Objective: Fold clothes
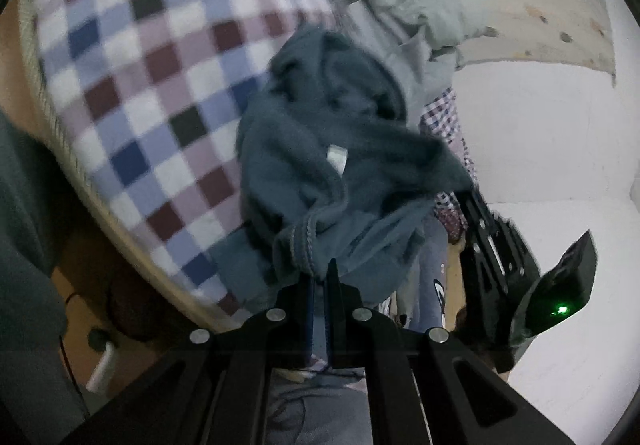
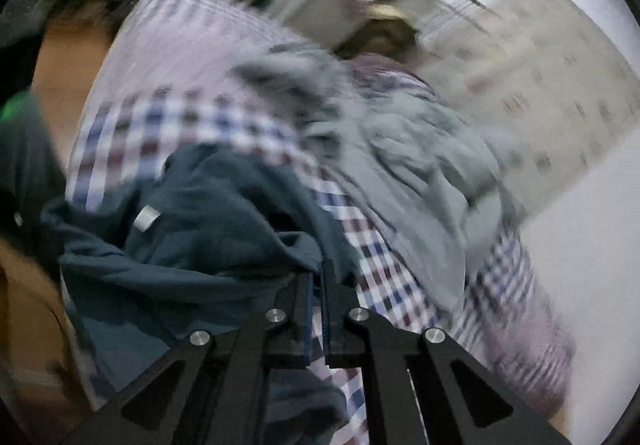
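A dark teal fleece garment (image 1: 320,149) with a white label hangs bunched over a bed. My left gripper (image 1: 320,273) is shut on its stitched hem at the bottom of the bunch. My right gripper (image 2: 318,269) is shut on another edge of the same teal garment (image 2: 208,213). In the left wrist view the right gripper's black body (image 1: 496,245) shows at the garment's right side, gripping it there. The right wrist view is heavily blurred.
A checked blue, maroon and white blanket (image 1: 160,77) covers the bed. A pale grey-green jacket (image 1: 400,5) lies heaped behind the teal garment, with a small-check shirt (image 1: 444,117) beside it. White wall (image 1: 540,133) stands right; wooden floor (image 1: 80,285) lies left.
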